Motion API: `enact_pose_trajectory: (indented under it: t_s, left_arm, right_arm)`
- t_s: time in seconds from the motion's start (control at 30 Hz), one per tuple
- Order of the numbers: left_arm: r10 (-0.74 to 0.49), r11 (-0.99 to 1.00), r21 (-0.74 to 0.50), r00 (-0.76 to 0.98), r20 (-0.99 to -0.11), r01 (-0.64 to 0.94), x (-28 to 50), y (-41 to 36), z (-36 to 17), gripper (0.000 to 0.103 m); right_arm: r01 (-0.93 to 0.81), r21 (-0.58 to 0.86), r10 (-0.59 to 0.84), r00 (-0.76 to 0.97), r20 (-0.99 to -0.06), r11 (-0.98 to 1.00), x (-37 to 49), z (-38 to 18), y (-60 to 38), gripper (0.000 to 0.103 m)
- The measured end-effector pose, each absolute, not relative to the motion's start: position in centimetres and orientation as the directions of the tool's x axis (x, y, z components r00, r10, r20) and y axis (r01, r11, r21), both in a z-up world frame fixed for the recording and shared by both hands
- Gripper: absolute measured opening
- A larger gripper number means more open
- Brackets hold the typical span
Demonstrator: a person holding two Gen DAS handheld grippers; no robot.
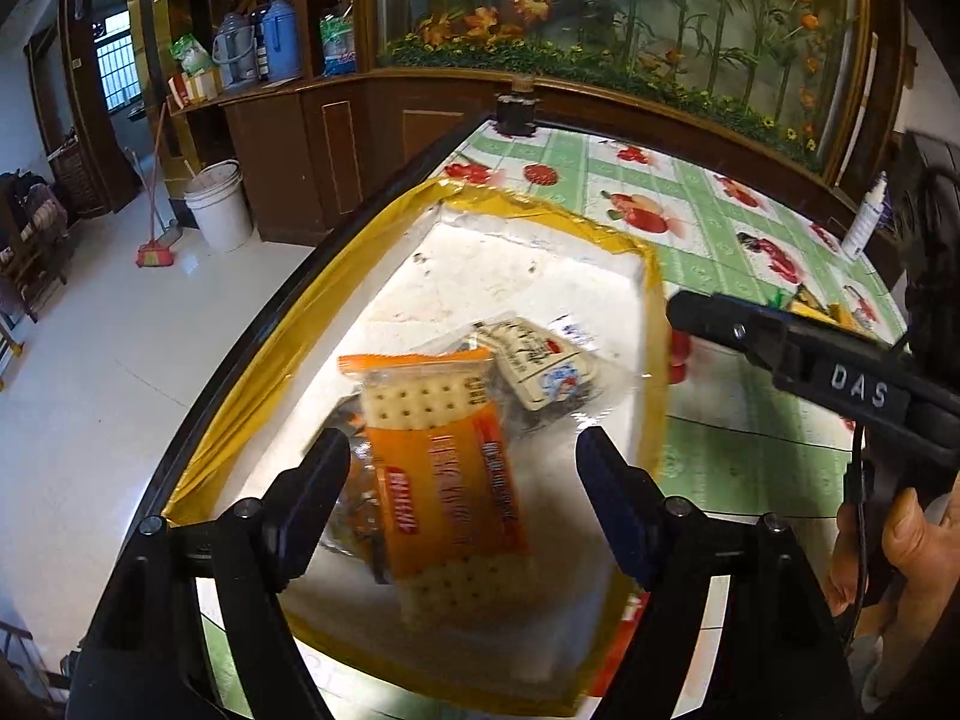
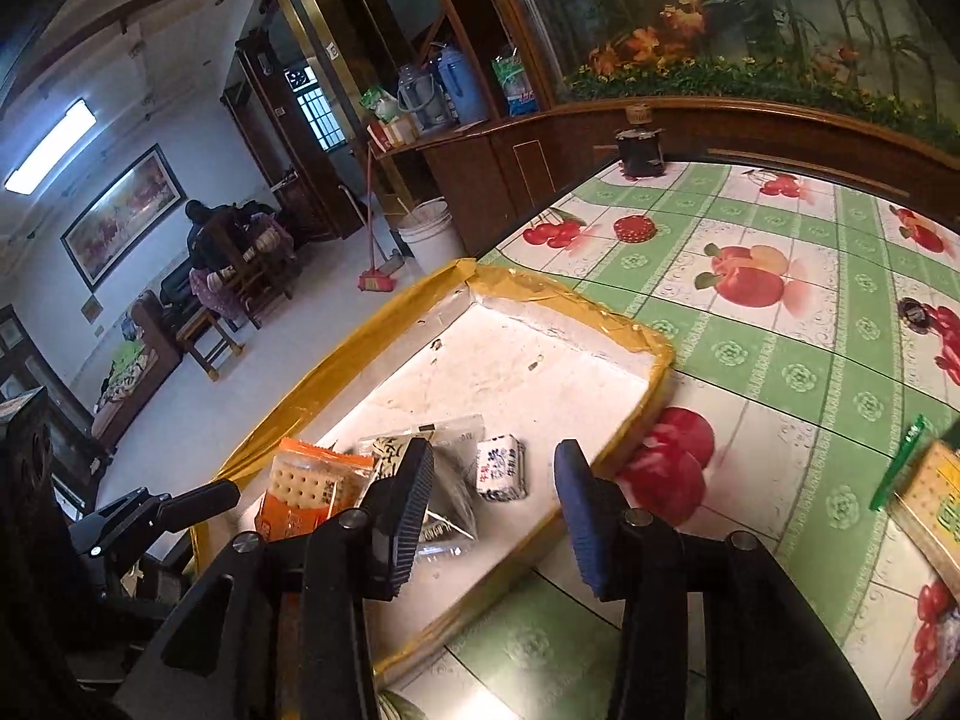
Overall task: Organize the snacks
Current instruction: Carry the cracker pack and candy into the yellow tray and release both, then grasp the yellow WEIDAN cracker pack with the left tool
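A white foam tray with yellow-taped rim [image 1: 606, 225] [image 2: 636, 336] lies on the table. In it lie an orange cracker packet [image 1: 444, 468] [image 2: 306, 492], a clear packet with dark snacks [image 2: 444, 480] and a small white-and-blue wrapped snack [image 1: 549, 360] [image 2: 501, 468]. My left gripper [image 1: 462, 492] is open above the orange packet, which lies free between the jaws. My right gripper [image 2: 492, 516] is open and empty over the tray's near right edge; it shows as a black arm in the left wrist view [image 1: 798, 348]. A green cracker packet [image 2: 933, 504] lies on the table at right.
The table wears a green-and-white fruit-print cloth [image 2: 780, 324]. A small dark pot [image 2: 639, 150] stands at its far end, a white bottle [image 1: 864, 222] at its right edge. A wooden cabinet with planted glass case [image 1: 600, 30] is behind. Floor, bucket [image 1: 219, 204] and broom lie left.
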State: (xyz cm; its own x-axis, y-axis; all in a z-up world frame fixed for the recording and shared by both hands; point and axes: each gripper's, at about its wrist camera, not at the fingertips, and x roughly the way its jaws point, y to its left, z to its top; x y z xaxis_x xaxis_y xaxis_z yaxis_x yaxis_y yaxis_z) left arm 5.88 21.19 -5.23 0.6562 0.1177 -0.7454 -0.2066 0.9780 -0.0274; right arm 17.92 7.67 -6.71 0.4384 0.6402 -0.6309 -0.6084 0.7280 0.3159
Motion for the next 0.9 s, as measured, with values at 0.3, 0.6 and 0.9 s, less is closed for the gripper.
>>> enact_pose_trajectory:
  t_s: [0.3, 0.6, 0.9]
  left_arm:
    - [0.046, 0.995, -0.024, 0.680, -0.732, -0.094, 6.3, 15.7, -4.2, 0.078]
    - [-0.024, 0.999, -0.045, 0.663, -0.748, -0.015, 6.9, 12.0, -4.3, 0.079]
    - [-0.136, 0.991, -0.106, 0.604, -0.785, 0.085, 10.5, 5.0, -5.4, 0.079]
  right_arm:
    - [-0.490, 0.341, 0.582, 0.514, -0.631, 0.802, 16.5, -7.0, -0.9, 0.046]
    - [-0.388, 0.348, 0.520, 0.587, -0.621, 0.853, 13.6, -7.2, -8.5, 0.061]
    - [-0.217, 0.286, 0.353, 0.699, -0.622, 0.934, 7.7, -7.0, -19.5, 0.070]
